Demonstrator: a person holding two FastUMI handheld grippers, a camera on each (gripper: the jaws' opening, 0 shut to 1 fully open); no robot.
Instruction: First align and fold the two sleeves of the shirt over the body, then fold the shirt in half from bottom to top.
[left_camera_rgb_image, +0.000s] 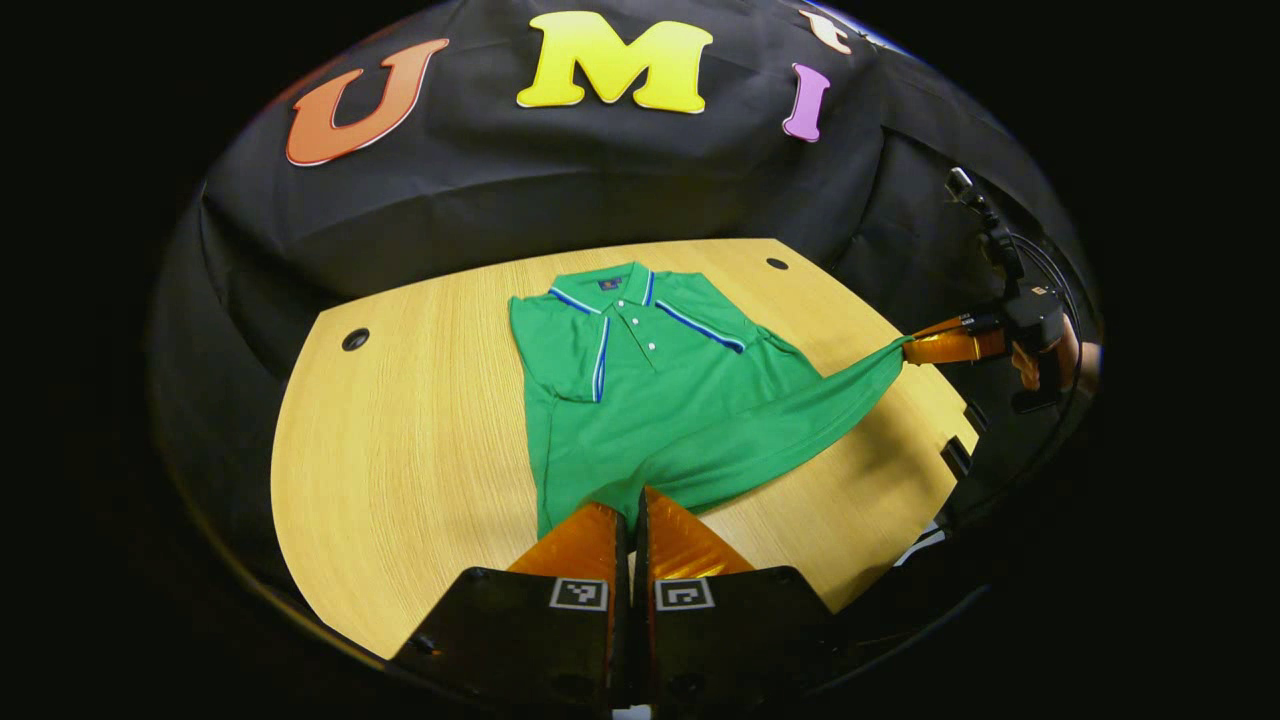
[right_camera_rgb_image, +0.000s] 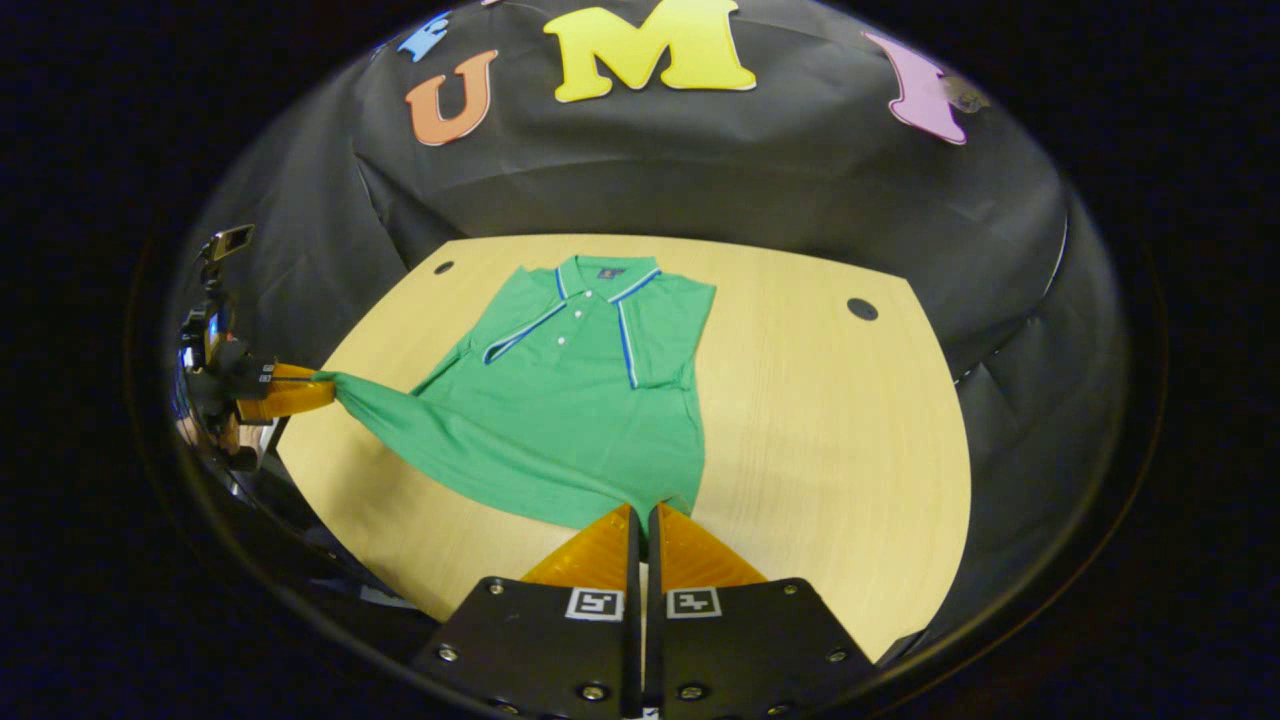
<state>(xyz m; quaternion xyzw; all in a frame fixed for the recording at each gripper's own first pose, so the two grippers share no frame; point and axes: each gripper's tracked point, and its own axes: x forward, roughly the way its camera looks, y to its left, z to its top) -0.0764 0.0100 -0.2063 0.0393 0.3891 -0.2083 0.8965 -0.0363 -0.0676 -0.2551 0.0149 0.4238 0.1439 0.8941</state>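
A green polo shirt (left_camera_rgb_image: 660, 390) with blue and white trim lies collar-far on the wooden table (left_camera_rgb_image: 400, 450), buttons up, its sleeves turned in over the body. In the left gripper view, my left gripper (left_camera_rgb_image: 632, 510) is shut on the near hem corner. My right gripper (left_camera_rgb_image: 915, 350) pinches the other hem corner and pulls it taut off to the right, above the table edge. In the right gripper view, the right gripper (right_camera_rgb_image: 645, 520) is shut on the shirt (right_camera_rgb_image: 570, 410) hem, and the left gripper (right_camera_rgb_image: 325, 385) holds the stretched corner at far left.
The table (right_camera_rgb_image: 830, 430) has round cable holes (left_camera_rgb_image: 355, 339) (right_camera_rgb_image: 862, 309) near its far corners. Black cloth walls close in behind and beside it. A hand (left_camera_rgb_image: 1085, 360) holds the right gripper past the table's right edge.
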